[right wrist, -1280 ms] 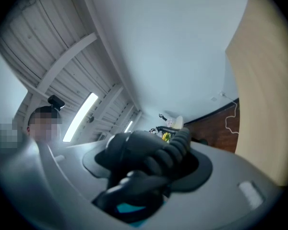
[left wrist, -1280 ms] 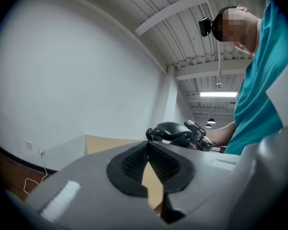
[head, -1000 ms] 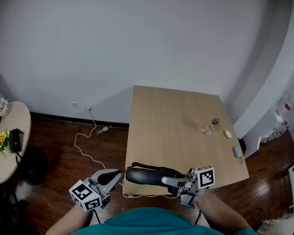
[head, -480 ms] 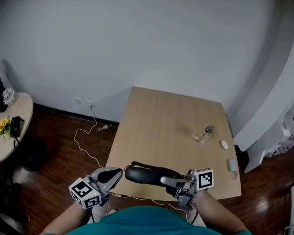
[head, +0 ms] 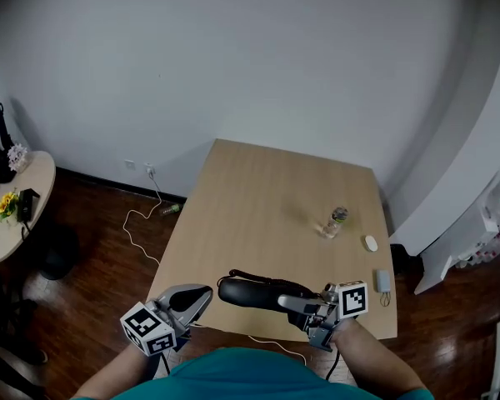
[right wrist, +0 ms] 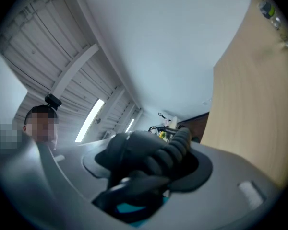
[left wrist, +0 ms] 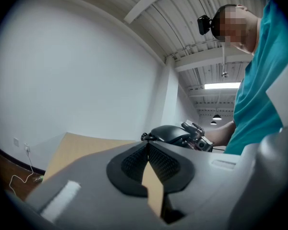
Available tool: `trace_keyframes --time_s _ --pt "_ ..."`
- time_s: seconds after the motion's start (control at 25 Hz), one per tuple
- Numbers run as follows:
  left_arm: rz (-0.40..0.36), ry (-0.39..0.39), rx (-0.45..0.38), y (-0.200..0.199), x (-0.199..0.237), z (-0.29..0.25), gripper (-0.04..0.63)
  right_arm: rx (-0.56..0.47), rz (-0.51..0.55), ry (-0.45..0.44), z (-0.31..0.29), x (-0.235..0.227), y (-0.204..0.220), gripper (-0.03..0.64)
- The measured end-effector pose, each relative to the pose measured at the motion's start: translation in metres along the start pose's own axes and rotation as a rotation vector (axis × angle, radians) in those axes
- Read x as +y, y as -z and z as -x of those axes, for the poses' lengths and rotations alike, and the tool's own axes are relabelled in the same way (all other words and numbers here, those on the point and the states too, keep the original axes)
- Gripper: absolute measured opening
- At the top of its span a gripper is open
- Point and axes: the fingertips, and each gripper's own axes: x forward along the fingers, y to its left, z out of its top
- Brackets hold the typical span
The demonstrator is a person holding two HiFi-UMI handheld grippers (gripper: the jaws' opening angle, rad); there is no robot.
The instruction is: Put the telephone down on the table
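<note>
The black telephone handset (head: 254, 294) lies level in the air over the near edge of the wooden table (head: 275, 190), its coiled cord along its top. My right gripper (head: 297, 308) is shut on the handset's right end; in the right gripper view the handset (right wrist: 134, 152) and its cord fill the jaws of that gripper (right wrist: 144, 171). My left gripper (head: 202, 294) hovers just left of the handset, apart from it, jaws together and empty. In the left gripper view that gripper's (left wrist: 147, 147) pads meet, and beyond them are the handset (left wrist: 170, 133) and the tabletop (left wrist: 81, 145).
On the table's right side stand a small bottle (head: 333, 221), a white mouse (head: 371, 242) and a small grey device (head: 382, 282). A white cable (head: 142, 223) runs over the dark floor from a wall socket. A round side table (head: 17, 223) with flowers stands far left.
The table has drawn nearer and its near edge now lies under both grippers, which moved forward together. The right gripper keeps the handset; the left stays shut and empty.
</note>
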Motion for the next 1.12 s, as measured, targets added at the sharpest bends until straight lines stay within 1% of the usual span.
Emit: trace_keyframes --time_s 0.2,0.36,0.44,0.56,0.68,0.84,0.96,1.12 --pt "-0.001 0.056 -0.007 0.000 0.011 -0.017 0.005 -0.060 -0.010 0.031 0.009 -0.006 -0.006 0.304" --pt "-0.005 0.127 0.007 0.000 0.018 -0.042 0.005 -0.094 0.009 0.089 0.027 -0.015 -0.015 0.304" --pt "-0.008 0.151 0.018 0.001 0.013 -0.055 0.005 -0.110 0.013 0.112 0.039 -0.018 -0.019 0.304" --pt "-0.012 0.170 0.023 0.001 0.000 -0.072 0.005 -0.126 0.002 0.110 0.060 -0.017 -0.023 0.304" --pt "-0.027 0.158 0.038 0.008 -0.013 -0.092 0.005 -0.131 -0.003 0.091 0.087 -0.019 -0.029 0.304" --pt "-0.031 0.107 0.036 0.018 -0.043 -0.134 0.005 -0.094 -0.009 0.075 0.140 -0.028 -0.040 0.304" --pt "-0.008 0.069 0.028 0.028 -0.070 -0.170 0.005 -0.062 -0.019 0.057 0.183 -0.030 -0.052 0.304" --pt "0.013 0.038 0.029 0.039 -0.097 -0.213 0.005 -0.022 -0.015 0.070 0.231 -0.045 -0.067 0.304"
